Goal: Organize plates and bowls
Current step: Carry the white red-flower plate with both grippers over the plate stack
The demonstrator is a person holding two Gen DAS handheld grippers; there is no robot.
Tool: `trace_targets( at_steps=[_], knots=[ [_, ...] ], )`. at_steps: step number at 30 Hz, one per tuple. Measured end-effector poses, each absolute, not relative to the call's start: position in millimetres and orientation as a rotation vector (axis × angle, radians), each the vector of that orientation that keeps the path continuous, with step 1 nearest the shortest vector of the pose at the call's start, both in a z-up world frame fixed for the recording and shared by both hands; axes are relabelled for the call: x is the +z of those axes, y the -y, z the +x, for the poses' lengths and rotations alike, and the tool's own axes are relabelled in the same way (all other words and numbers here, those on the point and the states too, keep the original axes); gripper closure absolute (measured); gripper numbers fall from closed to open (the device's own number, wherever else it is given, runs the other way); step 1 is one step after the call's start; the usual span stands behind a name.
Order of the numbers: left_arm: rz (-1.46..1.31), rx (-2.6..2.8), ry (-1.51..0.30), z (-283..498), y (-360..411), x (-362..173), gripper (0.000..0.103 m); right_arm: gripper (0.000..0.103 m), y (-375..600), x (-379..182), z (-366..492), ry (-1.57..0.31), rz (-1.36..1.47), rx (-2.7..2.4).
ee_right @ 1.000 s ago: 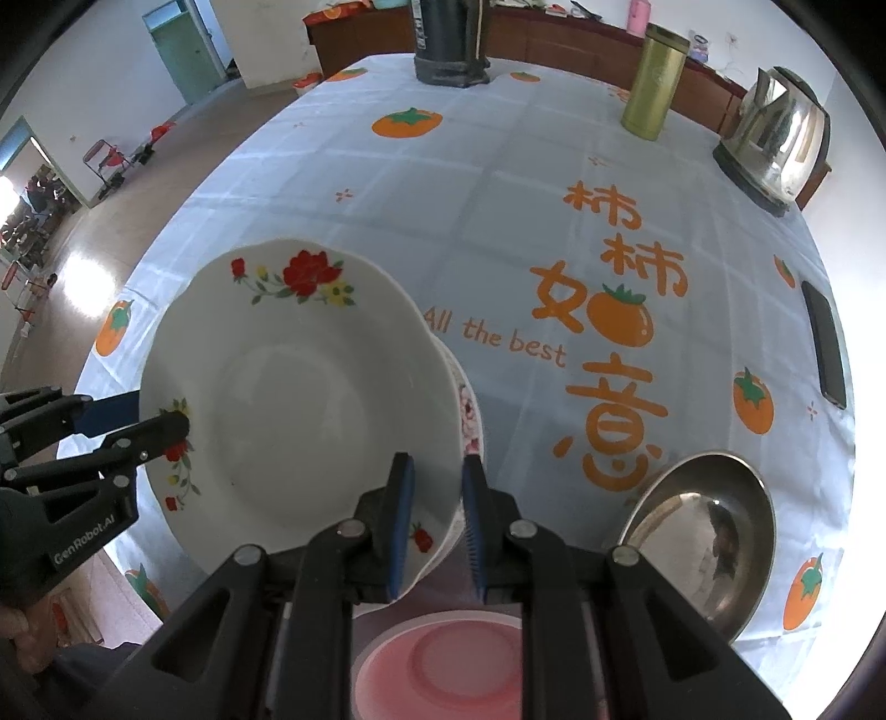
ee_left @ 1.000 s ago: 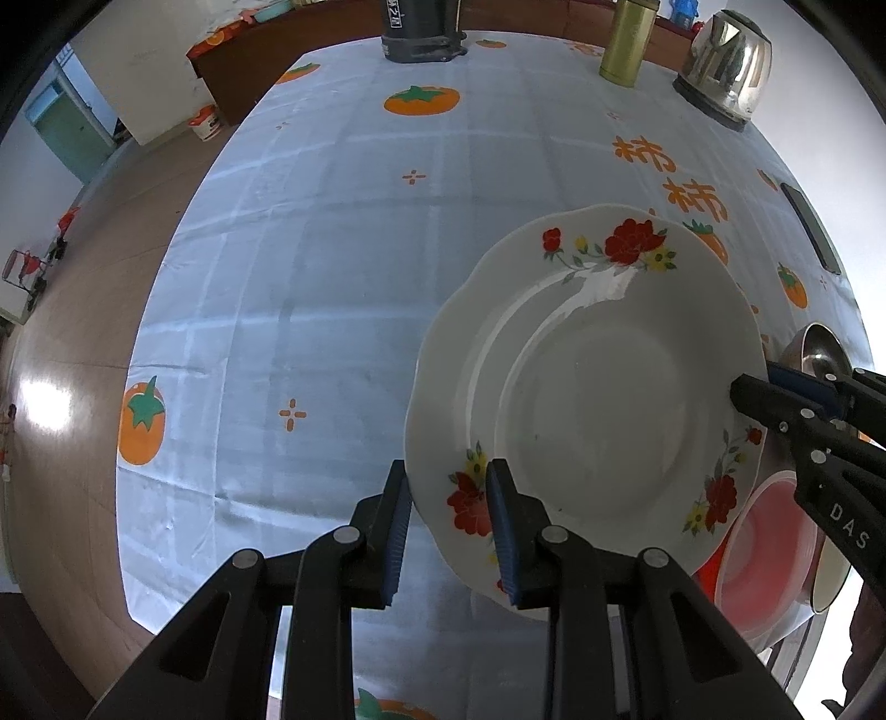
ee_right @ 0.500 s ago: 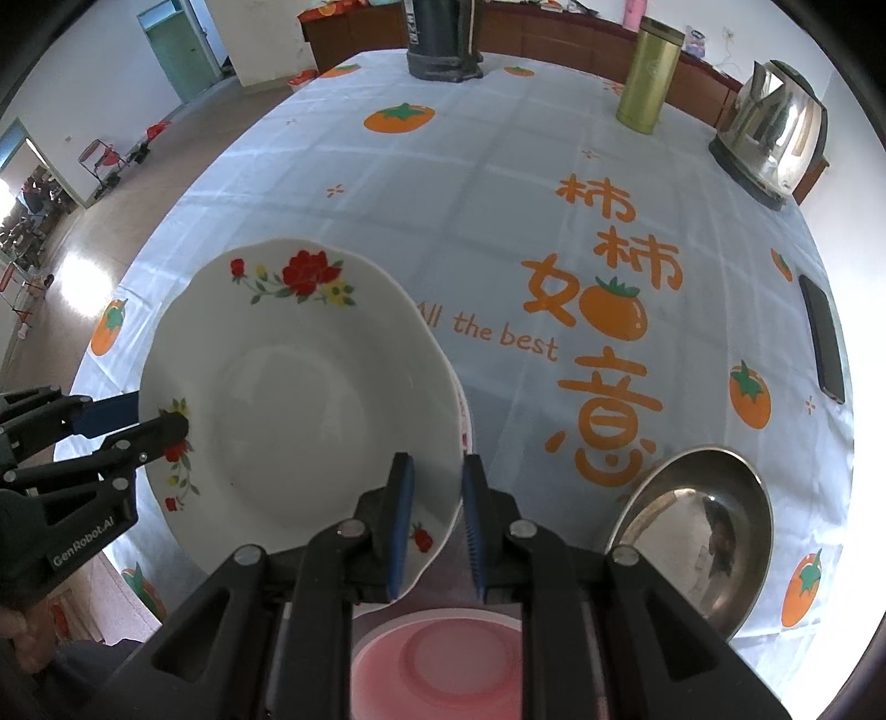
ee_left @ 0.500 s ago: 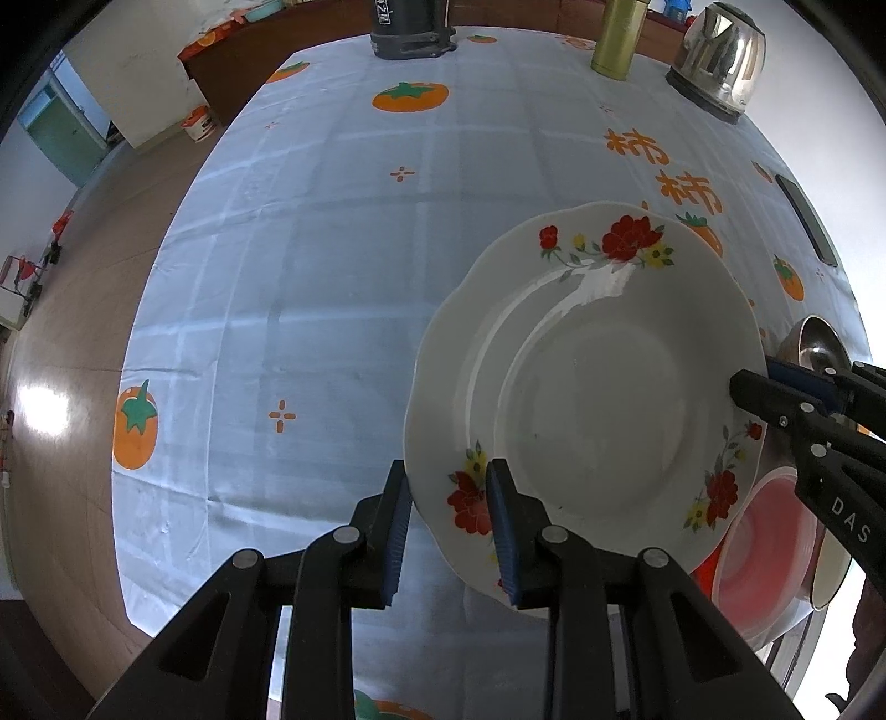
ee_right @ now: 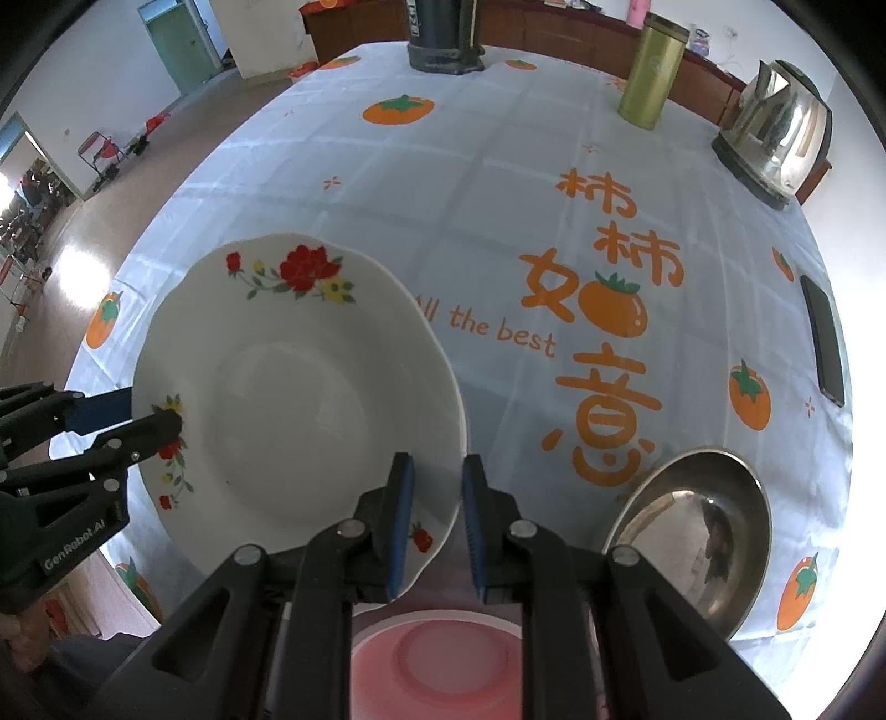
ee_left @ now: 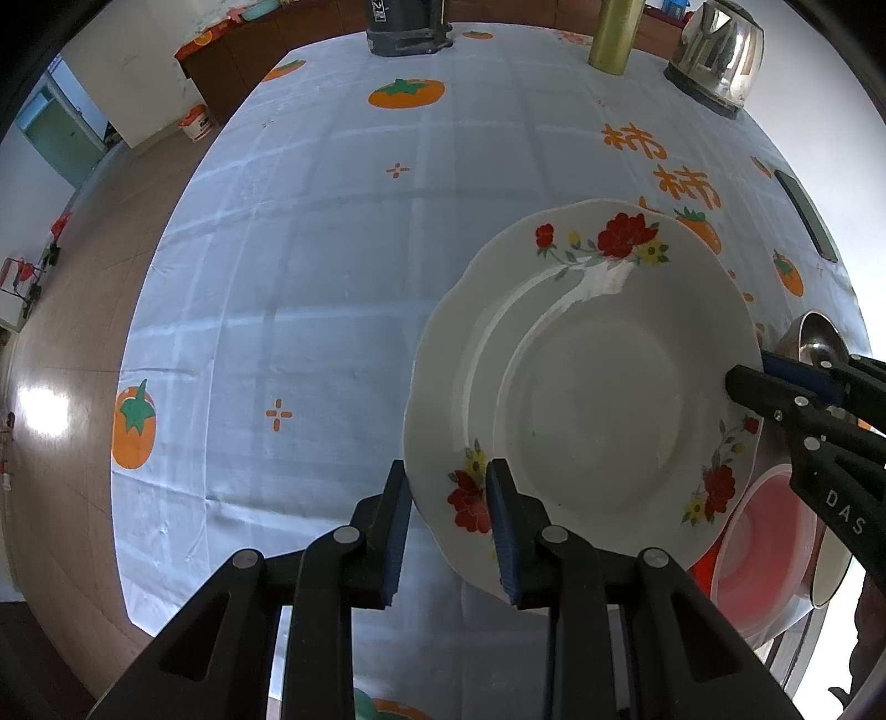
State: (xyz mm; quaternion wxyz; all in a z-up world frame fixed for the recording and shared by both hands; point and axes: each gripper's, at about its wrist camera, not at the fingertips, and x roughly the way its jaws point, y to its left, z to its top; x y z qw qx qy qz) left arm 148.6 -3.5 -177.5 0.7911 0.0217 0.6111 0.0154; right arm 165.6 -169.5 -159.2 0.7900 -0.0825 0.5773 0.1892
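Observation:
A white plate with red flowers is held above the table by both grippers. My left gripper is shut on its near-left rim. My right gripper is shut on the opposite rim of the plate. In the left wrist view the right gripper shows at the plate's right edge; in the right wrist view the left gripper shows at its left edge. A pink bowl sits below the plate, and also shows in the left wrist view. A steel bowl stands to the right.
A tablecloth with orange persimmons covers the table. At the far edge stand a green-gold canister, a steel kettle and a dark appliance. A black phone lies at the right edge.
The plate has risen with both grippers, and the second plate seen under its right edge earlier no longer shows. Both grips are unchanged.

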Motion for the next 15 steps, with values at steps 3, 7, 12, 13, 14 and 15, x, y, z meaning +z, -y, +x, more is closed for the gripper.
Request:
trace_targets(
  at_steps=[3, 7, 12, 13, 14, 15],
  knots=[
    [0.047, 0.035, -1.32, 148.7, 2.9, -179.1, 0.073, 0.085, 169.7, -159.1, 166.7, -1.242, -0.177, 0.411],
    [0.049, 0.034, -1.325, 149.2, 3.7, -179.7, 0.073, 0.085, 168.6, -160.2, 167.8, -1.244, -0.179, 0.412],
    [0.051, 0.031, -1.332, 149.4, 4.1, -181.3, 0.073, 0.085, 167.8, -161.1, 168.0, -1.248, -0.181, 0.411],
    [0.05, 0.03, -1.336, 149.6, 3.8, -181.9, 0.073, 0.085, 168.1, -161.3, 168.1, -1.248, -0.179, 0.411],
    [0.049, 0.029, -1.339, 149.9, 3.7, -182.5, 0.073, 0.085, 167.7, -161.2, 168.1, -1.248, -0.179, 0.411],
    [0.047, 0.027, -1.343, 149.6, 3.4, -183.5, 0.073, 0.085, 167.8, -161.6, 168.0, -1.249, -0.18, 0.411]
  ],
)
